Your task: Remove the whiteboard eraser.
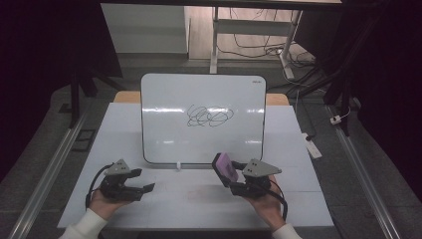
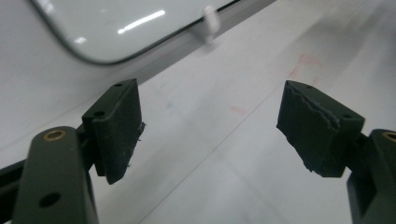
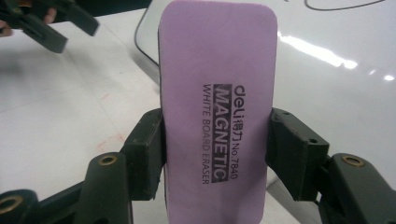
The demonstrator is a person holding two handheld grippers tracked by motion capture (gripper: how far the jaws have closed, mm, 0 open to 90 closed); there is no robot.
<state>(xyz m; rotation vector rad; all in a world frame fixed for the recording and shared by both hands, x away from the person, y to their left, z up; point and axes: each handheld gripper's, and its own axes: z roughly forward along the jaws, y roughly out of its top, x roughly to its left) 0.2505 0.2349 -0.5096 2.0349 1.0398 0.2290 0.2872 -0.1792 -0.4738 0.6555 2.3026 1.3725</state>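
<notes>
Eraser label, "MAGNETIC", perhaps "No.7840"

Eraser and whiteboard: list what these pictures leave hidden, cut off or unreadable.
- Eraser: its wiping face is turned away in the right gripper view, and its lower end runs off the bottom edge.
- Eraser in the high view: too small to read the print.
- Scribble on the whiteboard: too small in the high view to tell letters from loops; cut off by the top edge in the right gripper view.
- Whiteboard's stand: hidden behind the board.
</notes>
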